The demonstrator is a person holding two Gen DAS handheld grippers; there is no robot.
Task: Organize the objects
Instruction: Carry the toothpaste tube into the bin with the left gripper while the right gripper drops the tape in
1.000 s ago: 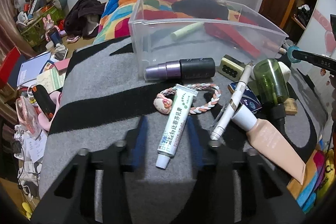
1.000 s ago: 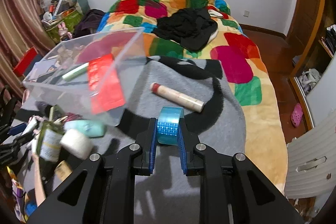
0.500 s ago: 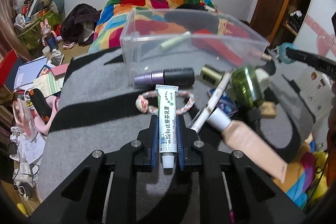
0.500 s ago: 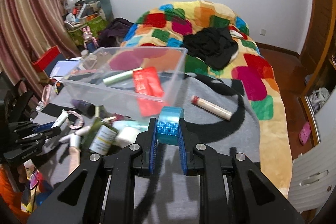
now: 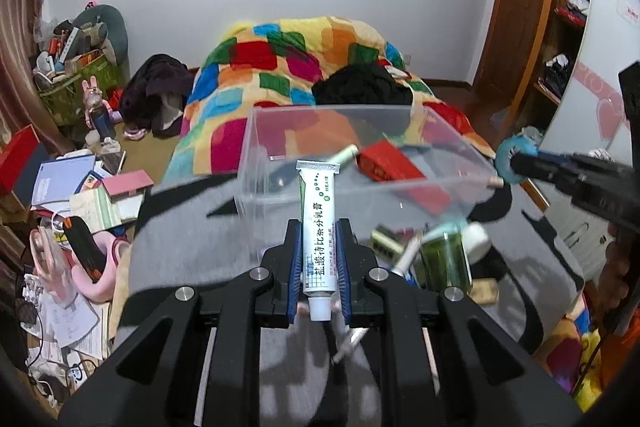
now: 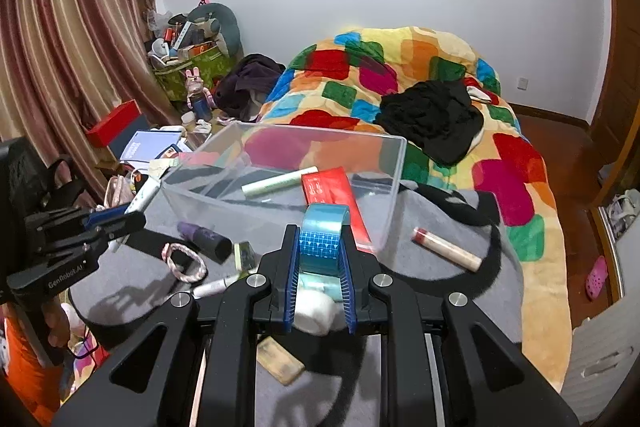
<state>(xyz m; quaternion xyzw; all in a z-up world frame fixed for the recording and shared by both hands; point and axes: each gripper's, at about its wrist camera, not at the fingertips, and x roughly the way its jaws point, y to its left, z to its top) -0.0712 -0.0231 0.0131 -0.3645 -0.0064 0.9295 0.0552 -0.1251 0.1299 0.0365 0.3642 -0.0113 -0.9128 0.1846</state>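
Your left gripper (image 5: 318,259) is clamped on the tube (image 5: 318,227), lifted just short of the bin (image 5: 256,163) at 12 o'clock; your right gripper (image 6: 319,259) pinches the tape (image 6: 322,239), bin ahead

The right gripper (image 6: 319,255) has its jaws clamped on a blue tape roll (image 6: 322,231). At twelve o'clock sits a clear bin (image 6: 384,183); at nine o'clock, the left gripper (image 6: 120,217) pinches a white tube (image 6: 145,193).
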